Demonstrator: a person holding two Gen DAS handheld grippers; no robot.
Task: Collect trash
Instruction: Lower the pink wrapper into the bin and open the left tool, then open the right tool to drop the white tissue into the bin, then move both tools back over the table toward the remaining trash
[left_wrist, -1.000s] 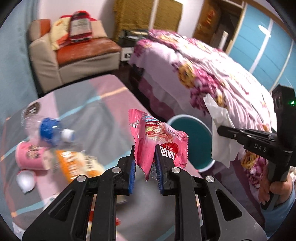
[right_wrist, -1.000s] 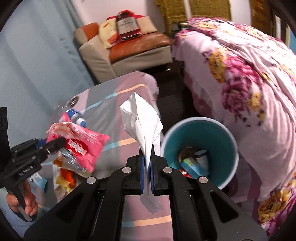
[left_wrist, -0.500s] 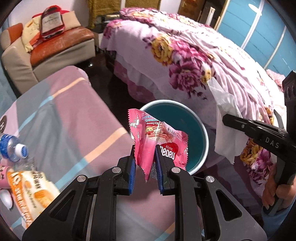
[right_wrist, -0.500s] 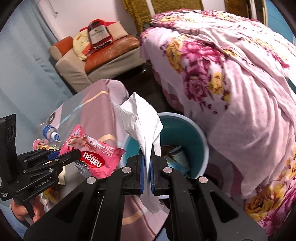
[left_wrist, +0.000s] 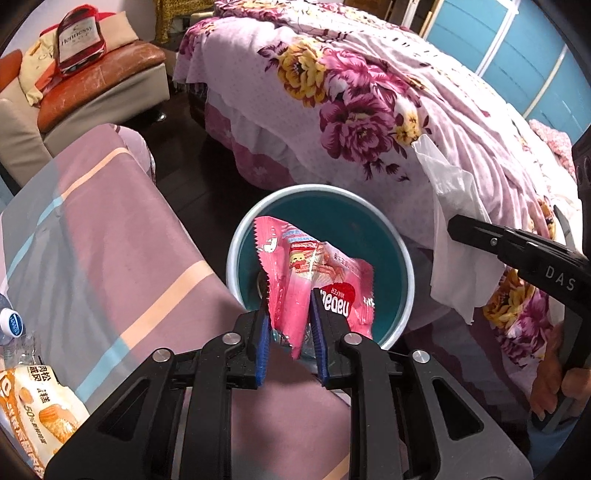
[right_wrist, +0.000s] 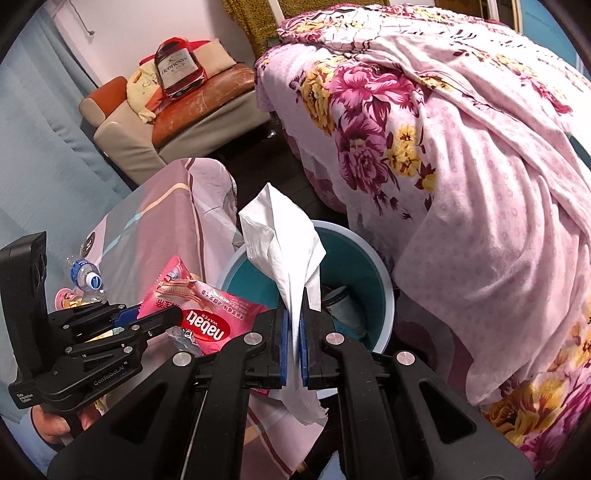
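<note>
Here, left claw: the left gripper (left_wrist: 289, 328) is clamped on the pink wafer wrapper (left_wrist: 314, 280), blue pads pinching its lower edge
Wrapper position: it stands up from the jaws, and just beyond and below the tips sits the teal bin (left_wrist: 408, 258), so the wrapper appears to hang over the opening
Right claw: the right gripper (right_wrist: 293, 343) is closed on a white tissue (right_wrist: 284, 251), which rises above the tips and trails below them
Tissue position: the bin's rim (right_wrist: 386, 275) lies just ahead of and under the jaws, slightly to their right; some rubbish already lies inside
Wrapper handling: likely very light, crinkly and slick; a pinch at a flat edge, as now, looks enough, and it should drop freely once let go
Tissue handling: soft, limp, nearly weightless; it may cling to a pad or drift sideways, so release is best low over the opening
Still on the table: behind and left of the left claw, an orange snack packet (left_wrist: 33, 402) and a blue-capped bottle (left_wrist: 11, 321) wait
</note>
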